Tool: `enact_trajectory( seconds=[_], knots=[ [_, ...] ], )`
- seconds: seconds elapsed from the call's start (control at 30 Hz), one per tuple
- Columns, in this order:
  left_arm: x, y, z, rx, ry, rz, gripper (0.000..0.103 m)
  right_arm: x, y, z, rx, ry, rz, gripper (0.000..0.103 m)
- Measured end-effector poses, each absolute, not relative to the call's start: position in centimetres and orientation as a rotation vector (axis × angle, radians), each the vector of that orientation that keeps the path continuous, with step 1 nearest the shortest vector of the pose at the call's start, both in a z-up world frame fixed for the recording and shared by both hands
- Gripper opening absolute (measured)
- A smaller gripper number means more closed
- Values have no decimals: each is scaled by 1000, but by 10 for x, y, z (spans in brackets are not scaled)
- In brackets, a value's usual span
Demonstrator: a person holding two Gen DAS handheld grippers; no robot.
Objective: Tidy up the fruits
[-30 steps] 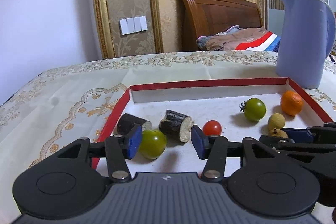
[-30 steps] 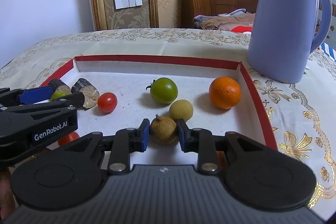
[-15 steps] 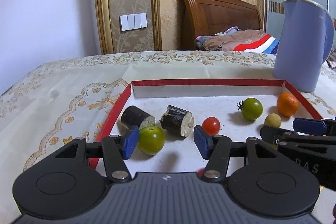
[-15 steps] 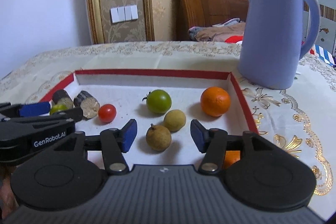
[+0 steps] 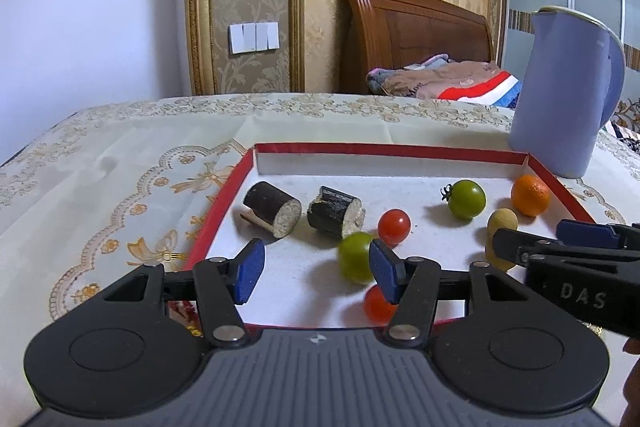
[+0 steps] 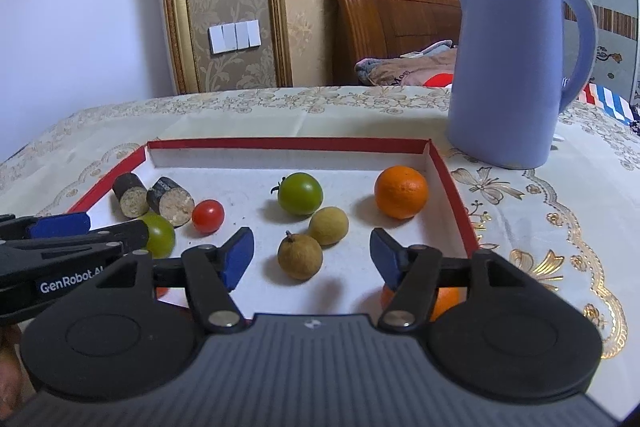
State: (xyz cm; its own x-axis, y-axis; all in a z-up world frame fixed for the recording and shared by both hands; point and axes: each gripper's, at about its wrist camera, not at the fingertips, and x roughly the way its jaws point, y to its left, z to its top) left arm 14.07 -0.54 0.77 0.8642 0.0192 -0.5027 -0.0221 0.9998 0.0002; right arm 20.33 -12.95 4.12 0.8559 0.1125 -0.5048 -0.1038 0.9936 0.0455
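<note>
A red-rimmed white tray (image 5: pixel 384 149) (image 6: pixel 288 143) holds the fruit. My left gripper (image 5: pixel 316 269) is open and empty at the tray's near left; a small green fruit (image 5: pixel 354 257) (image 6: pixel 160 235) lies just behind its right finger. Two dark cane pieces (image 5: pixel 274 209) (image 6: pixel 168 201), red cherry tomatoes (image 5: pixel 394 225) (image 5: pixel 376 303) (image 6: pixel 208 215), a green tomato (image 5: pixel 466 199) (image 6: pixel 300 193), an orange (image 5: pixel 530 195) (image 6: pixel 401 191) and two longans (image 6: pixel 300 255) (image 6: pixel 328 225) lie in the tray. My right gripper (image 6: pixel 312 259) is open, with the nearer longan between its fingers, untouched.
A tall blue kettle (image 6: pixel 512 67) (image 5: pixel 568 91) stands on the patterned tablecloth past the tray's far right corner. A second orange (image 6: pixel 444 301) lies partly hidden under my right gripper's right finger. A wooden bed headboard (image 5: pixel 412 39) and wall are behind the table.
My right gripper opened and let go of the longan, which now rests in the tray. Both grippers pulled back. The left gripper shifted left, so the green fruit is now by its right finger.
</note>
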Motion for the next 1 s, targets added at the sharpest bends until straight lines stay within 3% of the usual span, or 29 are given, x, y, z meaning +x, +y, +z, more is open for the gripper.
enact_trajectory(
  seconds=[0.17,0.6,0.7,1.0],
  knots=[
    [127,-3,10,-23,516,10,57,187,-135,44,47,516,123,70],
    [100,-2,10,-23,512,2,57,157,-139,41,57,498,137,75],
    [95,0,10,-33,520,5,65,152,-141,44,57,485,137,75],
    [78,2,9,-44,531,-5,66,142,-146,38,88,526,156,78]
  ],
)
